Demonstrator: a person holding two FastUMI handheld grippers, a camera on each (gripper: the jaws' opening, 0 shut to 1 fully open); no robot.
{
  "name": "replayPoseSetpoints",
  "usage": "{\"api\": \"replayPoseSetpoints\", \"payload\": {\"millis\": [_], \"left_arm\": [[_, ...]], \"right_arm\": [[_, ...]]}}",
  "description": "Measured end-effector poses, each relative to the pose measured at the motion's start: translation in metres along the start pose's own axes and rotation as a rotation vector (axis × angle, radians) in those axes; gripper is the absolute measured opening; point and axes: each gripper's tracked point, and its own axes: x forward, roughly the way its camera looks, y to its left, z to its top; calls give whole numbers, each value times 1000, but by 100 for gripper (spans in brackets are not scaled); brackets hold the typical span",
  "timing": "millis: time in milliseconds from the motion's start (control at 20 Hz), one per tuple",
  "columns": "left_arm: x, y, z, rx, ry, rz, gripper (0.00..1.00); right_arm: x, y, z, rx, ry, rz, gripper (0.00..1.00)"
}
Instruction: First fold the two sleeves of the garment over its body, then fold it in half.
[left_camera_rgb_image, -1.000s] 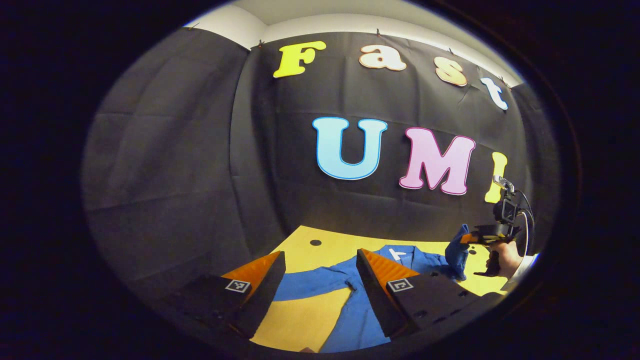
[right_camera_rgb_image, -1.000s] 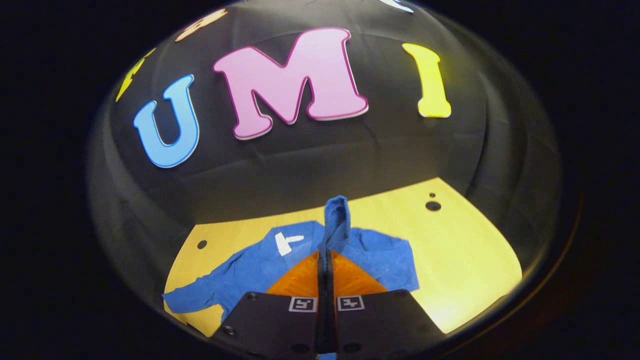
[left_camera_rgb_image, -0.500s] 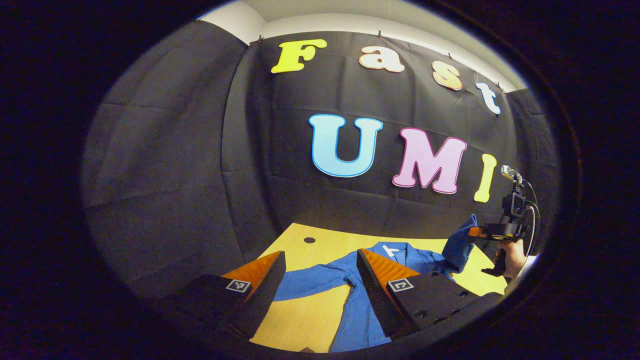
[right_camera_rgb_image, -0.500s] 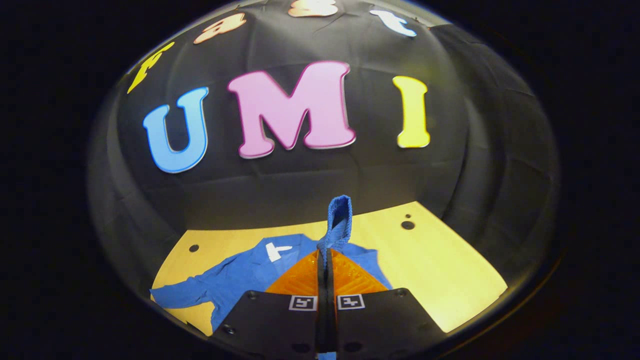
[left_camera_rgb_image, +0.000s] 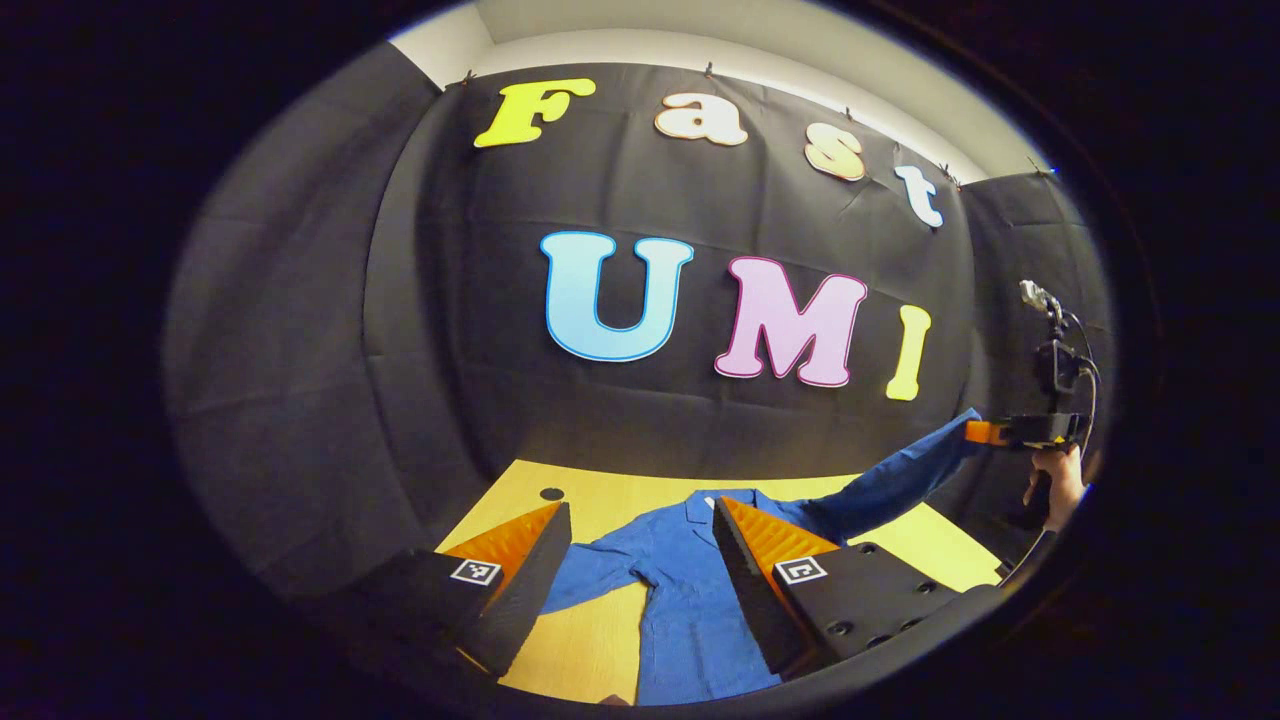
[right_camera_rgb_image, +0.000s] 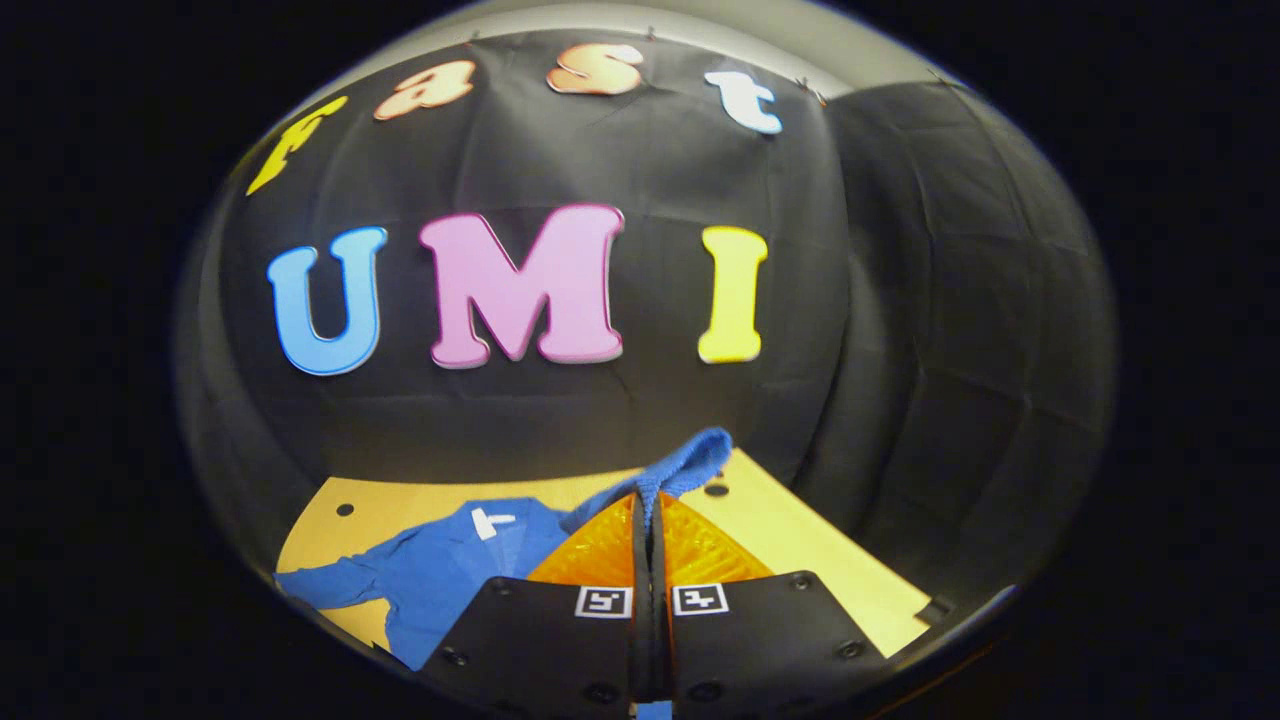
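Note:
A blue long-sleeved garment (left_camera_rgb_image: 690, 610) lies flat on the yellow table (left_camera_rgb_image: 590, 650), its collar with a white tag (right_camera_rgb_image: 490, 521) toward the back wall. My right gripper (right_camera_rgb_image: 648, 505) is shut on the cuff of the right sleeve (right_camera_rgb_image: 690, 460). In the left gripper view that sleeve (left_camera_rgb_image: 880, 485) stretches taut up and out to the right gripper (left_camera_rgb_image: 975, 432), held by a hand (left_camera_rgb_image: 1055, 480) well above the table. My left gripper (left_camera_rgb_image: 635, 530) hovers open over the garment's left sleeve (left_camera_rgb_image: 595, 565) and shoulder, with nothing between its fingers.
The table has small dark holes near its back corners (left_camera_rgb_image: 551, 494) (right_camera_rgb_image: 715, 490). The black cloth wall closes in behind and on both sides. The table's right edge (right_camera_rgb_image: 880, 610) lies near the right gripper.
The right gripper has lifted and swung out to the right, pulling the sleeve from a bunched hang into a straight taut line. The left gripper view has shifted slightly; its fingers stay open.

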Motion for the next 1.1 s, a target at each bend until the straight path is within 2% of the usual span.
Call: {"api": "replayPoseSetpoints", "payload": {"millis": [150,250,400,450,500,600,750,850,950,1100], "left_arm": [[-6,11,-2,-12,-2,20,82],[-15,29,-6,-20,4,60,82],[-32,60,-16,-46,14,141,82],[-38,71,-20,-57,22,173,82],[-45,80,-23,-65,30,203,82],[-60,95,-29,-70,43,263,82],[-85,116,-37,-47,70,356,82],[-100,124,-44,-50,95,409,82],[-115,129,-52,-75,115,453,82],[-128,134,-66,-102,137,515,82]], "right_arm": [[6,54,9,-12,36,85,0],[22,94,-3,12,117,166,1],[64,155,-35,-19,213,278,0],[78,172,-55,-32,246,310,0],[87,188,-82,-36,326,338,0],[98,206,-136,-79,462,357,1],[114,261,-181,-153,497,433,1],[107,300,-227,-182,591,486,1],[104,325,-263,-206,668,508,1],[102,356,-301,-259,697,547,1]]}}
